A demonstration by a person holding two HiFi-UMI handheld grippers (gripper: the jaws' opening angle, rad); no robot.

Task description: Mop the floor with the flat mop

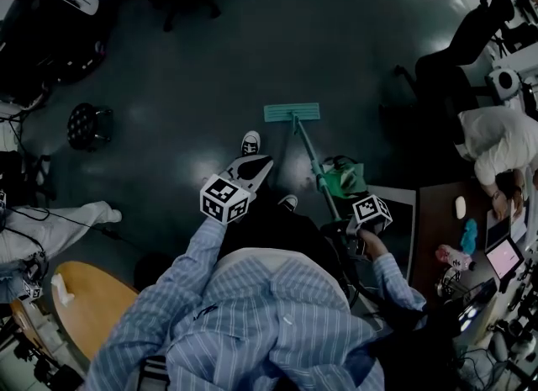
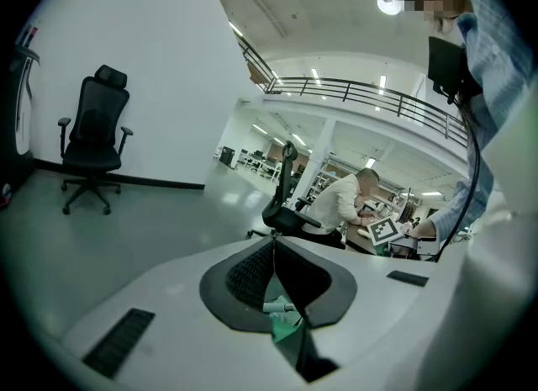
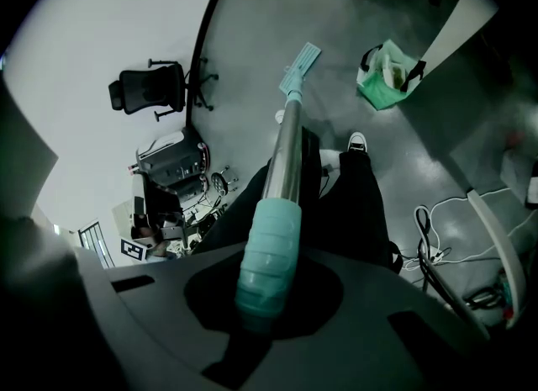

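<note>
**While the right gripper is clamping the mop, the left one is hanging shut with nothing in it**

As the right gripper [image 3: 262, 295] is pinching the teal grip [image 3: 271, 242] at the top of the flat mop [image 1: 312, 159], its jaws are pressing in on both sides of that grip. The metal pole is running away from them, down to the mop head [image 1: 292, 112], which is lying flat on the dark floor [image 1: 210, 70] ahead of the person's shoes [image 1: 250, 142]. The left gripper [image 2: 274, 243] is pointing out across the room with its jaws pressed together at the tips, holding nothing.

Black-and-white square markers are showing on each gripper's cube [image 1: 225, 199]; they are patterns, not words.

A green bag [image 1: 345, 178] is sitting on the floor just beside the pole, to the person's right, next to a desk edge. Loose cables [image 3: 437, 246] are trailing on the floor near the right foot. Another person [image 1: 494, 141] is leaning over the desk at the far right, near a laptop [image 1: 504, 256] with a lit screen, and a black office chair [image 1: 458, 49] is standing behind them. A round wooden table [image 1: 84, 305] is sitting at the lower left and a small black stool [image 1: 88, 124] farther out on the left.

Beyond the mop head, bare floor is stretching on toward chair legs at the top edge.
</note>
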